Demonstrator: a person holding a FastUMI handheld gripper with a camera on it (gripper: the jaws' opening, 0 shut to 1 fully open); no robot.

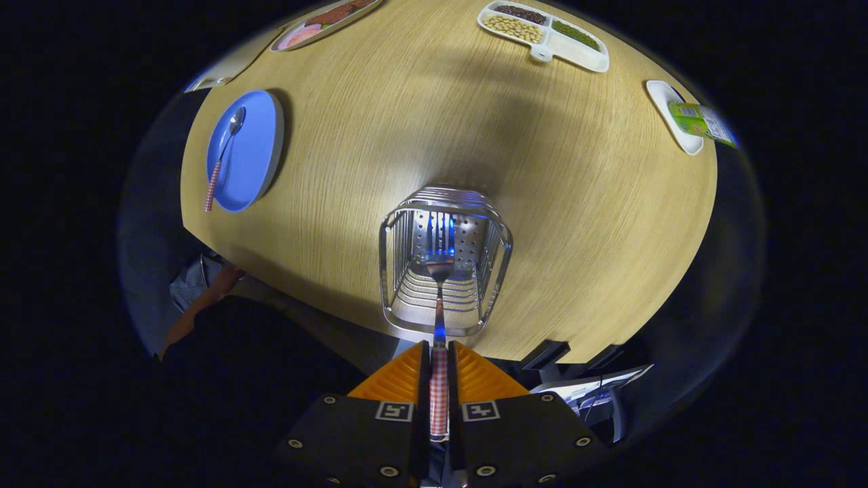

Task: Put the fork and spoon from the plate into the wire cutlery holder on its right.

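Blue plate (247, 152) at ten o'clock; spoon (224, 157) and fork (439, 339) handles red-white checked; silver wire holder (444, 268); tan wood-grain table (420, 122)

The bench (542, 203) is matt, grained wood. The cutlery holder (444, 268) is shiny wire and perforated metal. The plate (254, 152) looks smooth, matt plastic.

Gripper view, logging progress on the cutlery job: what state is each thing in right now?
gripper: shut on the fork's checked handle
fork: held head-down over the open holder, not released
wire cutlery holder: upright on the table, nothing in it yet
spoon: lying on the plate, untouched
blue plate: flat on the table, holding the spoon
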